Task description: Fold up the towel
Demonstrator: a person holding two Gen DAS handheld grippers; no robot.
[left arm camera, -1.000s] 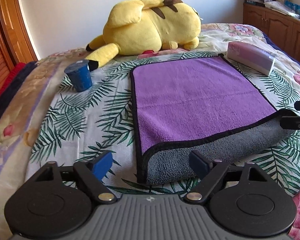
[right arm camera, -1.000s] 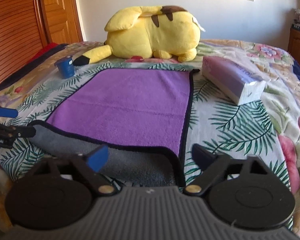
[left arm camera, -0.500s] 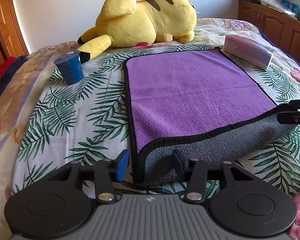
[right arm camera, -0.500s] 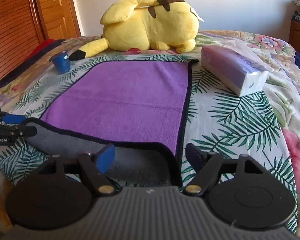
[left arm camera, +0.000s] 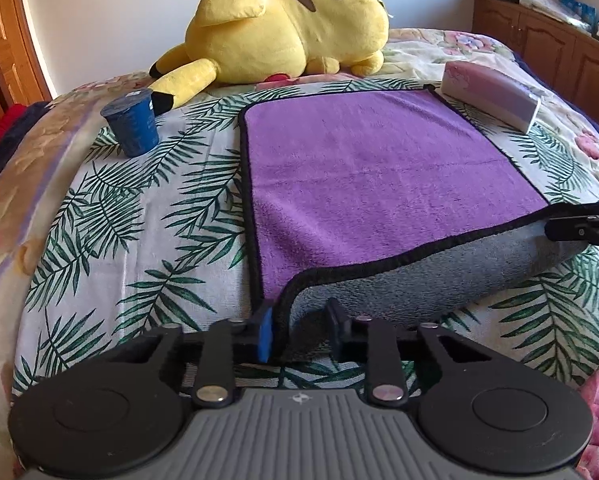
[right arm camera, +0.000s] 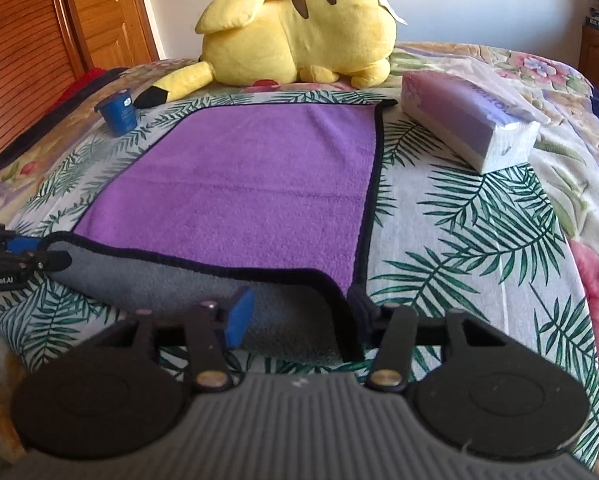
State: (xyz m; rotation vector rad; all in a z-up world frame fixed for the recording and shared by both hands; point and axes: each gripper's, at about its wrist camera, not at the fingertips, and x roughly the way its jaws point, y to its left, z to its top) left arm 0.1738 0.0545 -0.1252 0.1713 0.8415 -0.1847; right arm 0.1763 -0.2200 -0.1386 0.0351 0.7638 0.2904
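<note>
Both tools have been narrowing over the last second, each closing in on a near corner of the towel [left arm camera: 379, 168]. Left tool [left arm camera: 299, 326] is sitting half-closed now, its fingers straddling the near left corner where the grey underside is turned up over the purple face; the blue pad is lying just beside the black hem, but I cannot tell whether it is pinching yet. Right tool [right arm camera: 299, 312] is standing wider, its fingers bracketing the near right corner, cloth between them, not gripped. Towel is lying flat on the bed [left arm camera: 111, 220], near edge folded back in a grey strip. Blue cup [left arm camera: 131, 122], yellow plush [left arm camera: 283, 24] and tissue pack [right arm camera: 467, 120] are sitting around its far end.
</note>
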